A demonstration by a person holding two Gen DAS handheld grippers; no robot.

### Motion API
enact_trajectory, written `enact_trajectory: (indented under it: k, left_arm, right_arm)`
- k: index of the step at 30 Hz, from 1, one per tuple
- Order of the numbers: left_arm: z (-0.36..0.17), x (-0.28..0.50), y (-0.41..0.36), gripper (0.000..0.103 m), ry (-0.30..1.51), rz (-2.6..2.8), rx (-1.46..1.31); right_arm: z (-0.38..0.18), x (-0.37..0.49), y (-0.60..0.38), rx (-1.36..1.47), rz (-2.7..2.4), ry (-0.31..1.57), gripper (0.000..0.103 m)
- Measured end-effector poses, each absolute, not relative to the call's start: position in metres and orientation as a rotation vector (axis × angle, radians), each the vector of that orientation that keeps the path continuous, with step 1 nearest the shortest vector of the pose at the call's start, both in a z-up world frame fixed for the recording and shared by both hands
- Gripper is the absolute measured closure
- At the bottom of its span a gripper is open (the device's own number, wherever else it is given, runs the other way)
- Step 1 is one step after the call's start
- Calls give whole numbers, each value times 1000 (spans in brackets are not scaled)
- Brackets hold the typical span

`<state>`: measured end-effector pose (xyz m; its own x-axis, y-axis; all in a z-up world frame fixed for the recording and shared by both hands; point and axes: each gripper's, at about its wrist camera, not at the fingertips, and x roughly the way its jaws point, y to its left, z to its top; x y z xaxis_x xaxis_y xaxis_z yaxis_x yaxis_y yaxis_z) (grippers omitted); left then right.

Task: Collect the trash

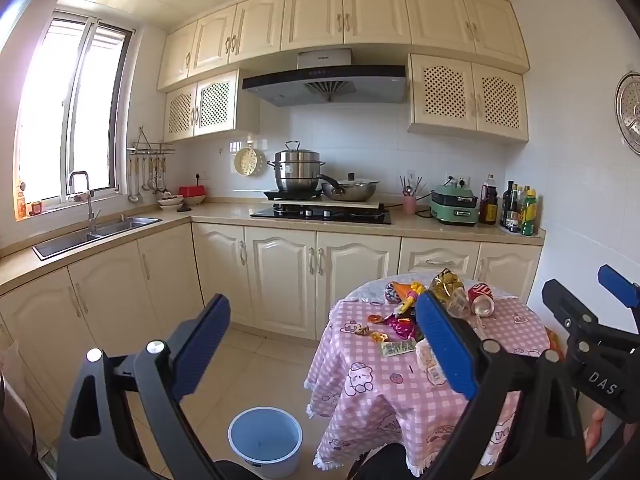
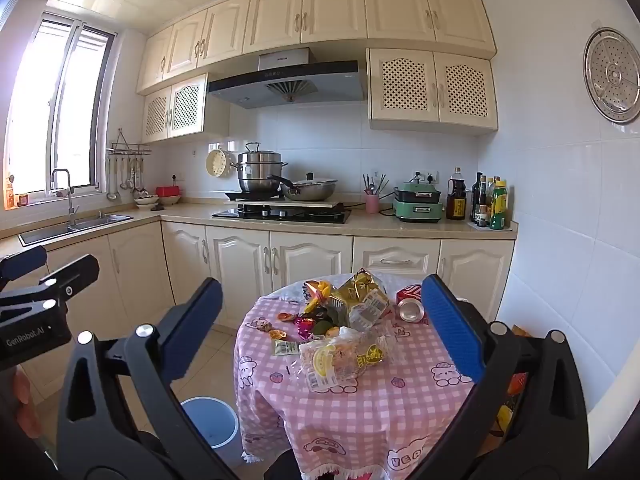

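Note:
A round table under a pink checked cloth (image 2: 360, 408) carries a heap of trash. In it are a clear plastic snack bag (image 2: 344, 356), a gold foil wrapper (image 2: 360, 288), a tipped red drink can (image 2: 410, 304) and several small candy wrappers (image 2: 280, 328). A pale blue bin (image 2: 210, 420) stands on the floor left of the table. My right gripper (image 2: 322, 328) hovers open before the heap, holding nothing. My left gripper (image 1: 324, 344) is open too, level with the table's left side, and its right finger hides part of the pile (image 1: 400, 324). The can (image 1: 482, 298) and the bin (image 1: 264, 440) show there as well.
Cream cabinets and a counter run along the back, with a sink (image 1: 96, 232), a hob with pots (image 1: 320, 212) and bottles (image 1: 520, 208). Tiled floor lies open between the cabinets and the table. A white tiled wall closes the right side.

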<state>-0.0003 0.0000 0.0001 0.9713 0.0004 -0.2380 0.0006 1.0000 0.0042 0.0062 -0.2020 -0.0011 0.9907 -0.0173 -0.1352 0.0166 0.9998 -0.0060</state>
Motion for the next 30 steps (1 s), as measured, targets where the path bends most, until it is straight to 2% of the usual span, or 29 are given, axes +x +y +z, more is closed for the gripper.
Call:
enact_trajectory:
  k: [30]
  left_arm:
    - [1, 1, -3, 11, 236, 0, 2]
  right_arm:
    - [-6, 7, -200, -2, -11, 150, 6]
